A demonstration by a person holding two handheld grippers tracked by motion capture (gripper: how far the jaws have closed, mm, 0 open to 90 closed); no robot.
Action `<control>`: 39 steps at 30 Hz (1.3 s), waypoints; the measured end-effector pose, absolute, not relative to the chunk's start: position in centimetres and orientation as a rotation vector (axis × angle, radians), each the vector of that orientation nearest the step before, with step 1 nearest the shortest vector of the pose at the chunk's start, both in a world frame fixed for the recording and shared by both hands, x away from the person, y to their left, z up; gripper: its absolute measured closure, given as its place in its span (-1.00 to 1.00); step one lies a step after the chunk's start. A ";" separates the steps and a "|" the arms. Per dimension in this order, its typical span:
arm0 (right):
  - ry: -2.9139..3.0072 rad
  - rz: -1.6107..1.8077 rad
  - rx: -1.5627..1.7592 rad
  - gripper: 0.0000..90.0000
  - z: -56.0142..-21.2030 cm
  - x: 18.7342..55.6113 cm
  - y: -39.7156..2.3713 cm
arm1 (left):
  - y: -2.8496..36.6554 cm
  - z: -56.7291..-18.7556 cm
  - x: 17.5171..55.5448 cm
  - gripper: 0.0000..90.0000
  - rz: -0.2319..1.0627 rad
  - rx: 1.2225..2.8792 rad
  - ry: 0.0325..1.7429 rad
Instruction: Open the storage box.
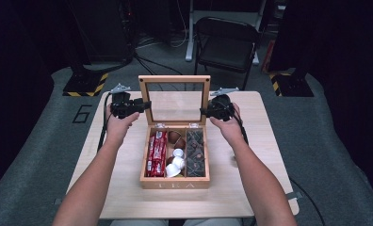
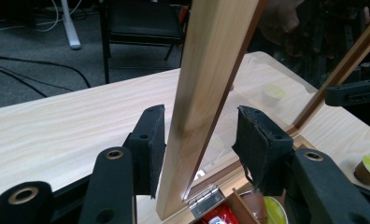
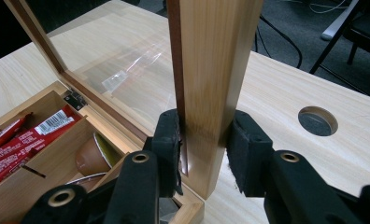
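Observation:
A wooden tea box [image 1: 175, 182] sits mid-table with its glass lid [image 1: 174, 79] standing upright. Inside lie red packets [image 1: 156, 153], several coffee capsules [image 1: 176, 155] and dark packets [image 1: 195, 153]. My left gripper [image 1: 144, 104] straddles the lid's left frame [image 2: 206, 93]. In the left gripper view the gripper [image 2: 199, 140] is open: one pad lies against the wood and a gap shows at the other. My right gripper [image 1: 204, 111] holds the lid's right frame [image 3: 211, 70]. Seen from the right gripper view, this gripper [image 3: 204, 144] has both pads pressed on the wood.
The light wooden table [image 1: 269, 141] has a round hole [image 3: 317, 120] behind the lid on the right. A black folding chair [image 1: 227, 42] stands beyond the far edge. Cables run over the grey floor at the back.

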State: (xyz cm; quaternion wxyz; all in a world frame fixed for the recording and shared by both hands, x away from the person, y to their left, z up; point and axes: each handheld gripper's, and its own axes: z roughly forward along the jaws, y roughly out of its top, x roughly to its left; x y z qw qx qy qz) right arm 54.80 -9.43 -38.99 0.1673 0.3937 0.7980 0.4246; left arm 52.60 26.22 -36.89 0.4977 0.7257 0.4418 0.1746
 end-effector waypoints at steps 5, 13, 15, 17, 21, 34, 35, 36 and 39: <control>2.268 1.206 1.123 0.46 -39.0 54.7 -9.4 | 26.0 -36.8 52.9 0.25 0.423 1.782 1.062; 2.266 1.205 1.106 0.45 -39.0 54.5 -9.4 | 26.2 -36.6 52.9 0.36 0.438 1.811 1.039; 2.261 1.211 1.115 0.44 -39.0 54.4 -9.4 | 26.2 -36.7 52.9 0.36 0.436 1.804 1.038; 2.259 1.217 1.129 0.42 -39.0 54.4 -9.3 | 26.2 -36.7 52.8 0.36 0.441 1.811 1.027; 2.221 1.259 1.157 0.30 -38.4 54.0 -9.3 | 26.3 -36.8 52.5 0.37 0.445 1.806 1.016; 2.165 1.334 1.138 0.31 -35.3 52.3 -10.2 | 26.3 -36.6 51.6 0.32 0.441 1.827 1.000; 2.165 1.345 1.126 0.32 -35.1 52.2 -10.2 | 26.3 -36.6 51.5 0.32 0.441 1.827 0.997; 2.163 1.351 1.124 0.34 -34.9 52.0 -10.2 | 26.3 -36.7 51.4 0.31 0.444 1.822 0.995; 2.162 1.345 1.098 0.40 -34.2 51.6 -10.2 | 26.5 -36.3 50.9 0.28 0.446 1.787 0.995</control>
